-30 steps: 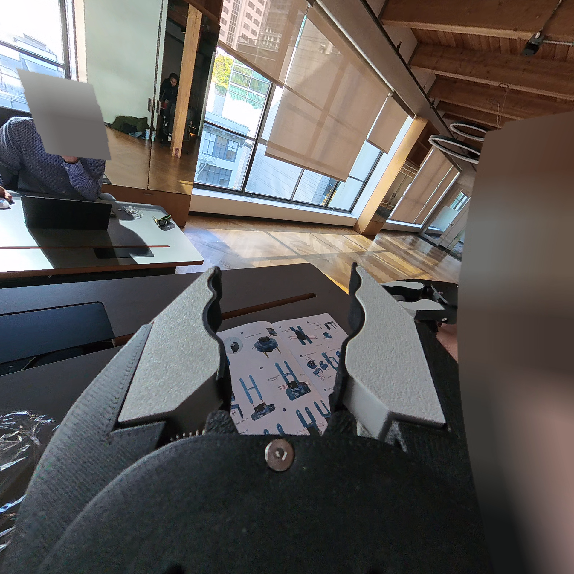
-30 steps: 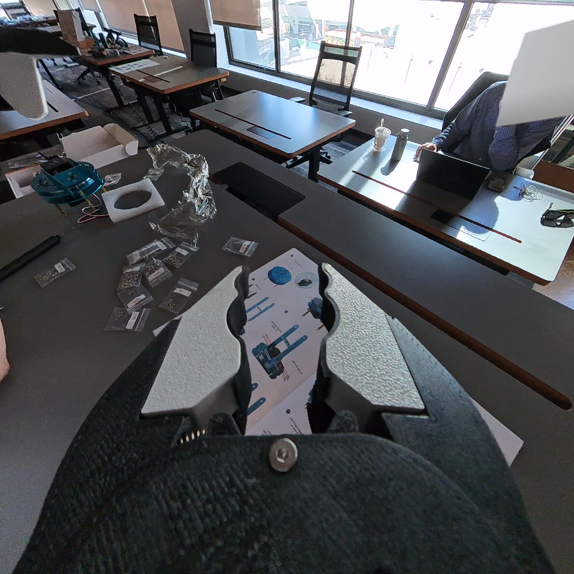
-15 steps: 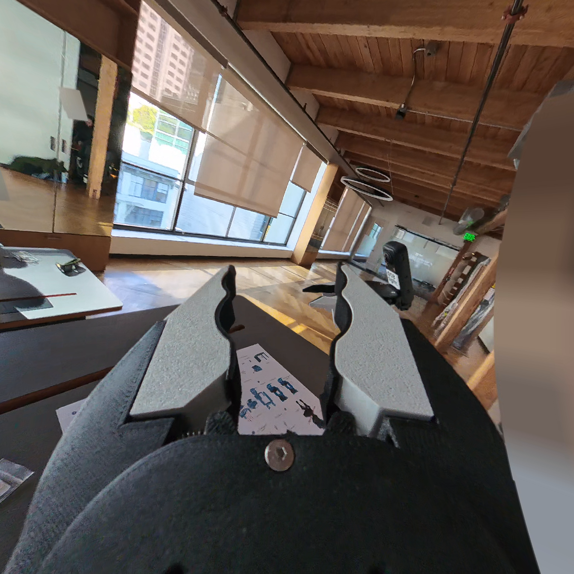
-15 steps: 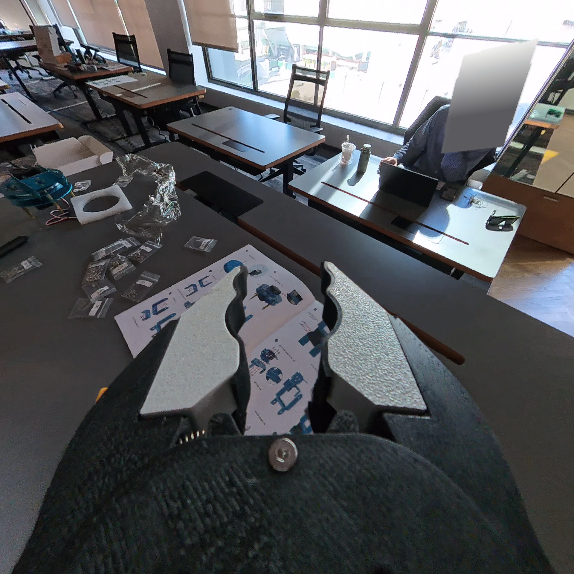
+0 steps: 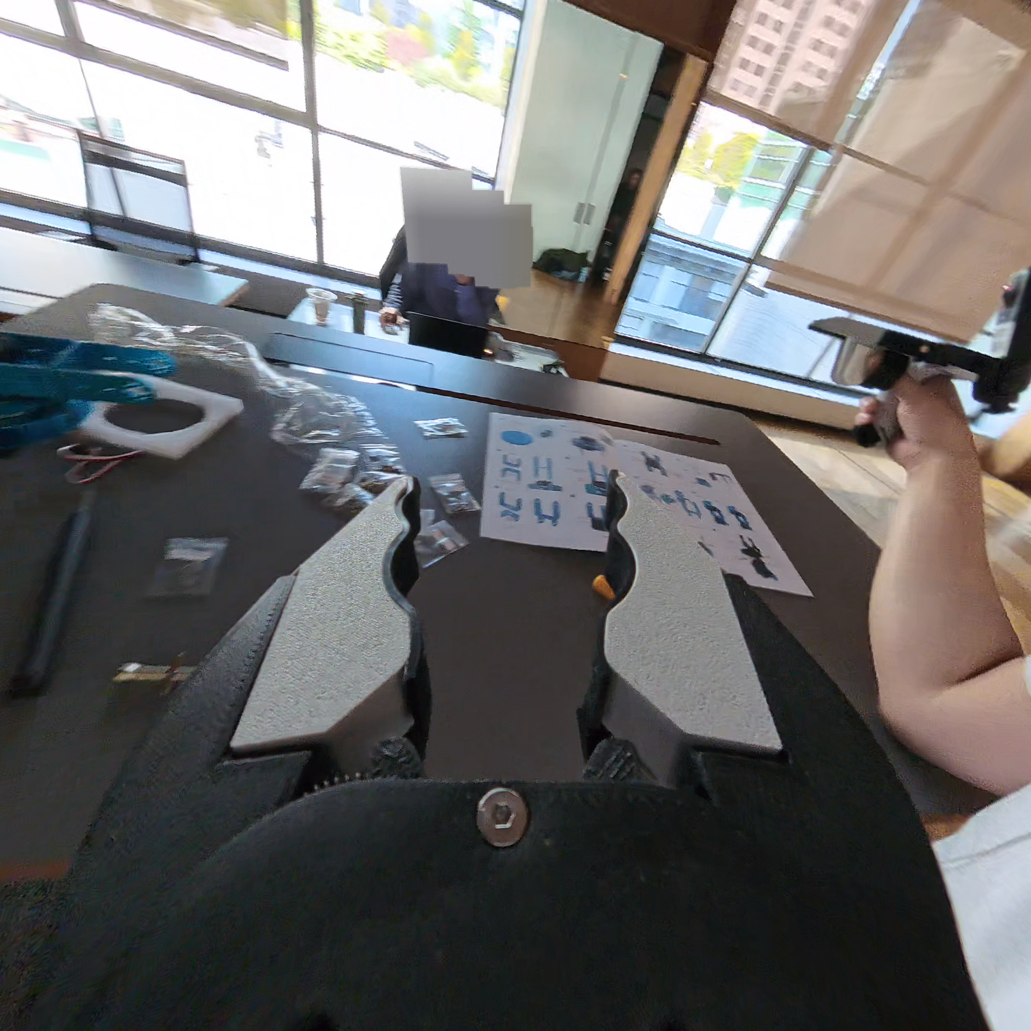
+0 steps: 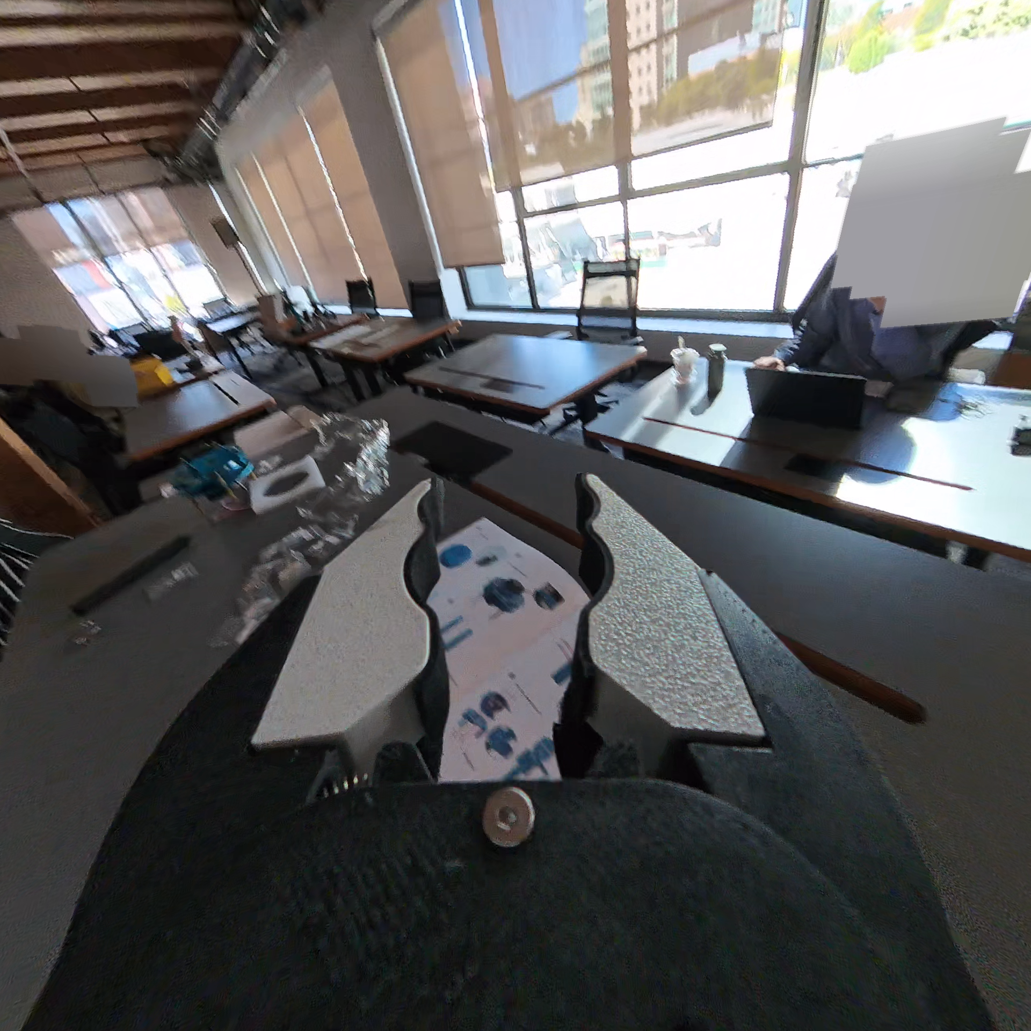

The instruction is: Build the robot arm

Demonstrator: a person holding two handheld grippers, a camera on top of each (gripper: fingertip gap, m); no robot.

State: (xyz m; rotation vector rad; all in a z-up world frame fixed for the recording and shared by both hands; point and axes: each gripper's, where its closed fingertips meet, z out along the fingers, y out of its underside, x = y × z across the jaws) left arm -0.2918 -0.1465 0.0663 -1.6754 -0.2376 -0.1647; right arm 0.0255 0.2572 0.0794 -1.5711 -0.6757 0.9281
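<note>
Dark matte surface (image 5: 502, 641) w/ a wood-coloured edge strip carries everything. Left hand-held gripper (image 5: 510, 491), black body w/ grey textured fingers, hangs over the near-middle of the surface, jaws spread wide, nothing between them. Right hand-held gripper (image 6: 505, 491), same build, is over the sheet toward the surface's right side, jaws moderately apart, holding nothing; in the left wrist view it shows raised past the right edge, gripped by a bare hand (image 5: 915, 424).

White printed instruction sheet w/ blue diagrams (image 5: 558, 491) lies flat near the far right corner; the left hand-held gripper's right finger tip overlaps it in view, contact can't be told. Crumpled clear plastic wrap (image 5: 279, 390) sits toward the far left. White foam square w/ round cut-out (image 5: 167, 413) is left of the wrap, beside a blue round metal assembly (image 5: 61, 385) at the left edge. Long black rod (image 5: 56, 586) lies along the near left. Small clear bags of hardware (image 5: 357, 480) are scattered mid-surface, just left of the sheet. Small orange piece (image 5: 602, 586) peeks out beside the right finger, near the sheet's near edge.
</note>
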